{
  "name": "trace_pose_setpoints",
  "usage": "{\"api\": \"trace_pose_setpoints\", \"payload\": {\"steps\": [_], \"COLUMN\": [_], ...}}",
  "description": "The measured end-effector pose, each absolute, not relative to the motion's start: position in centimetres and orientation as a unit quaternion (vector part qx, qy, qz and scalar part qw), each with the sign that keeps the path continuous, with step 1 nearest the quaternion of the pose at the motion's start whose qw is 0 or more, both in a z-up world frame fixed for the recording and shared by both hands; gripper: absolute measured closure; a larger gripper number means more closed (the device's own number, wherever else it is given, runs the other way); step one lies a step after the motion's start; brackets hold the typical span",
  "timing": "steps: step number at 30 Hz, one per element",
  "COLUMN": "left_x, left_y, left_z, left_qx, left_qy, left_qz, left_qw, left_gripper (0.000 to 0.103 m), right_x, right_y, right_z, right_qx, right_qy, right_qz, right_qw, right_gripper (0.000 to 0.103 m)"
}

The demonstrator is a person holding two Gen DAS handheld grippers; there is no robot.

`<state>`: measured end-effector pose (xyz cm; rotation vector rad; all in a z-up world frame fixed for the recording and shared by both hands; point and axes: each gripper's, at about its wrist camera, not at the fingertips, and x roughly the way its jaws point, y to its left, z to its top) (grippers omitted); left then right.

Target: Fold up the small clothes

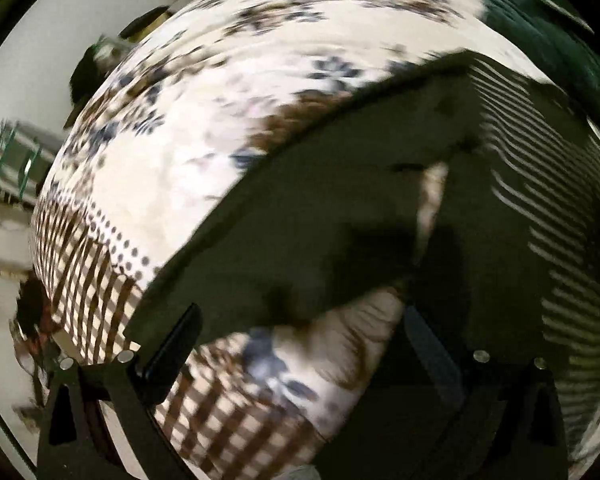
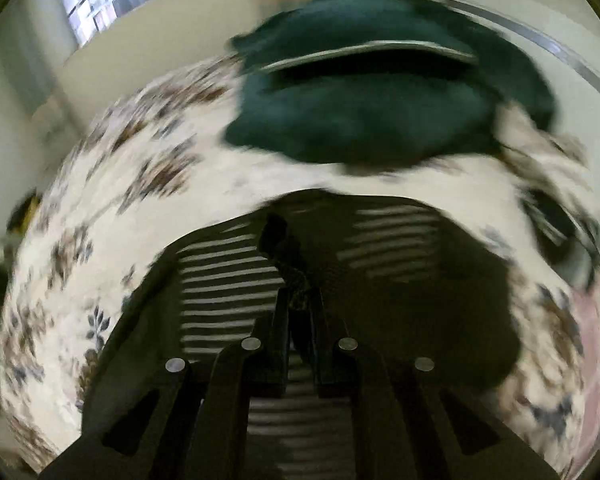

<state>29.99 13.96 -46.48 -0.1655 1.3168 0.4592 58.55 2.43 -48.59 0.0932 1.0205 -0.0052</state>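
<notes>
A dark garment with white stripes (image 1: 340, 216) lies spread on a floral bedspread (image 1: 188, 160). In the left wrist view my left gripper (image 1: 300, 316) hangs over its near edge, jaws wide apart and nothing pinched between them. The right wrist view shows the same striped garment (image 2: 400, 280) right under my right gripper (image 2: 300, 300). Its fingers (image 2: 280, 320) stand close together, shut on a bunched fold of the dark cloth that rises between them. Both views are blurred by motion.
A heap of dark green clothes (image 2: 380, 92) sits on the bedspread (image 2: 112, 208) beyond the striped garment, also at the top right as a green heap (image 1: 548, 20). Another dark item (image 2: 560, 236) lies at the right. The bed's edge, floor and furniture (image 1: 16, 160) are at the left.
</notes>
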Motion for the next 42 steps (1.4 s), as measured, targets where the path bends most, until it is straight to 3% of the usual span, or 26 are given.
{"api": "trace_pose_setpoints", "payload": {"steps": [5, 9, 12, 14, 15, 16, 25, 33, 35, 36, 37, 39, 40, 42], "left_x": [31.2, 31.8, 31.0, 29.1, 27.8, 26.5, 14.8, 14.1, 14.1, 14.2, 14.4, 14.7, 14.9, 15.3], "left_y": [18.0, 20.6, 22.1, 23.4, 24.0, 24.6, 29.1, 32.0, 33.1, 33.5, 34.0, 34.8, 35.4, 36.3], "left_z": [-48.8, -50.1, -50.0, -49.6, -49.5, -49.4, -53.7, -56.6, -55.9, -55.5, -55.0, -54.1, -53.5, -51.7], "left_qx": [-0.106, -0.119, -0.133, -0.148, -0.161, -0.180, -0.455, -0.550, -0.549, -0.541, -0.528, -0.509, -0.497, -0.481], "left_qy": [0.598, 0.595, 0.593, 0.596, 0.599, 0.603, 0.571, 0.470, 0.442, 0.437, 0.435, 0.429, 0.427, 0.412], "left_qz": [0.233, 0.238, 0.236, 0.240, 0.247, 0.254, 0.326, 0.386, 0.413, 0.425, 0.437, 0.450, 0.458, 0.466], "left_qw": [0.760, 0.759, 0.759, 0.752, 0.745, 0.735, 0.600, 0.572, 0.577, 0.580, 0.584, 0.595, 0.601, 0.617], "left_gripper": [0.000, 0.000, 0.000, 0.000, 0.000, 0.000, 0.000, 0.001, 0.016, 0.039, 0.069, 0.094, 0.101, 0.102], "right_x": [63.0, 63.6, 63.3, 61.9, 60.7, 59.4, 46.9, 41.8, 41.1, 41.0, 40.7, 40.4, 40.1, 39.8], "right_y": [15.7, 19.5, 18.8, 16.9, 15.4, 14.0, 1.6, -4.4, -5.2, -5.5, -5.7, -6.0, -6.2, -6.7], "right_z": [-56.6, -62.4, -64.3, -63.6, -62.8, -61.9, -59.6, -62.4, -62.5, -62.5, -62.5, -62.5, -62.5, -62.3], "right_qx": [-0.055, -0.107, -0.067, -0.019, -0.003, 0.008, 0.057, 0.096, 0.093, 0.091, 0.089, 0.085, 0.085, 0.086], "right_qy": [0.527, 0.559, 0.613, 0.621, 0.621, 0.619, 0.666, 0.698, 0.697, 0.697, 0.695, 0.694, 0.694, 0.694], "right_qz": [0.029, 0.039, 0.063, 0.081, 0.082, 0.084, 0.034, 0.011, 0.015, 0.017, 0.020, 0.026, 0.029, 0.034], "right_qw": [0.848, 0.822, 0.784, 0.779, 0.779, 0.781, 0.743, 0.710, 0.710, 0.711, 0.713, 0.714, 0.714, 0.714], "right_gripper": [0.095, 0.094, 0.088, 0.056, 0.036, 0.033, 0.032, 0.032, 0.032, 0.032, 0.032, 0.032, 0.032, 0.032]}}
